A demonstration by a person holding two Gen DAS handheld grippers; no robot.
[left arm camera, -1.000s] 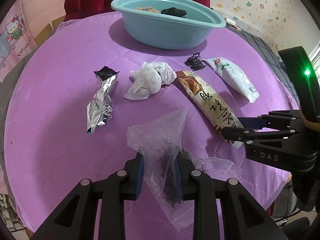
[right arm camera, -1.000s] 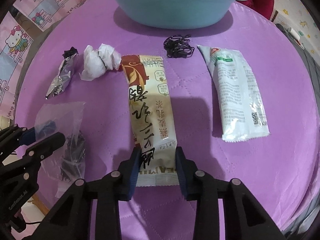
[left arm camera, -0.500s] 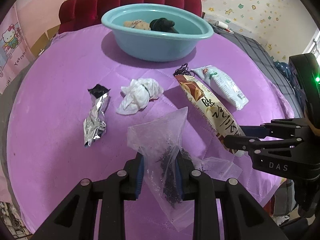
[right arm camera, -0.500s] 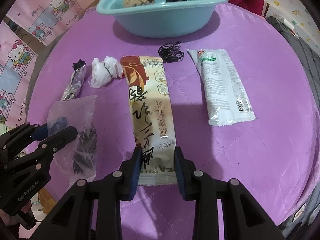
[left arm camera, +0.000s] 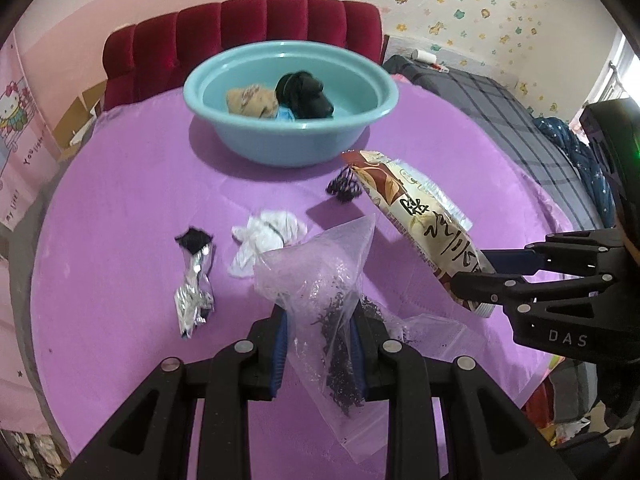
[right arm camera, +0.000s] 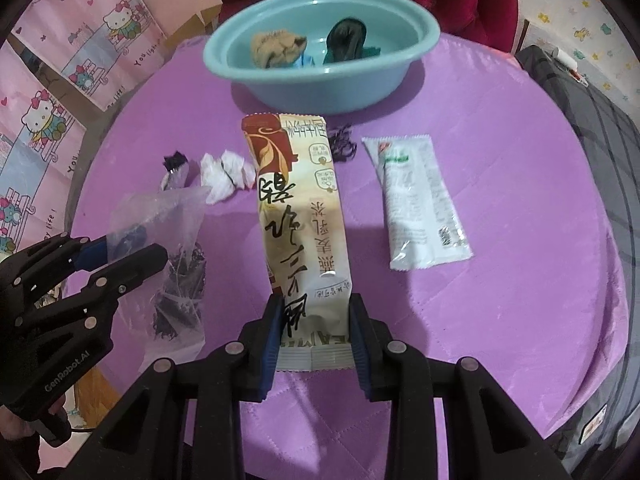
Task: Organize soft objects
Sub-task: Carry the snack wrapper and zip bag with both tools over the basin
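My left gripper (left arm camera: pixel 318 342) is shut on a clear plastic bag (left arm camera: pixel 320 276) with dark shreds inside, lifted off the purple tablecloth (left arm camera: pixel 120 200). My right gripper (right arm camera: pixel 314 328) is shut on the near end of a long cream and brown snack packet (right arm camera: pixel 298 216), also raised above the cloth. In the left wrist view that packet (left arm camera: pixel 420 220) slants up to the right, with the right gripper (left arm camera: pixel 486 266) at its lower end. The left gripper (right arm camera: pixel 132 252) and its bag (right arm camera: pixel 168 248) show at the left of the right wrist view.
A teal basin (left arm camera: pixel 292 120) at the far side holds a tan bundle (left arm camera: pixel 252 102) and a black one (left arm camera: pixel 306 96). On the cloth lie a crumpled foil wrapper (left arm camera: pixel 194 284), a white tissue wad (left arm camera: pixel 264 240), a black tangle (left arm camera: pixel 342 188) and a white packet (right arm camera: pixel 416 200). A red chair (left arm camera: pixel 240 40) stands behind.
Both grippers have risen with their loads: the clear bag and the snack packet have come off the cloth, and the basin's inside now shows.
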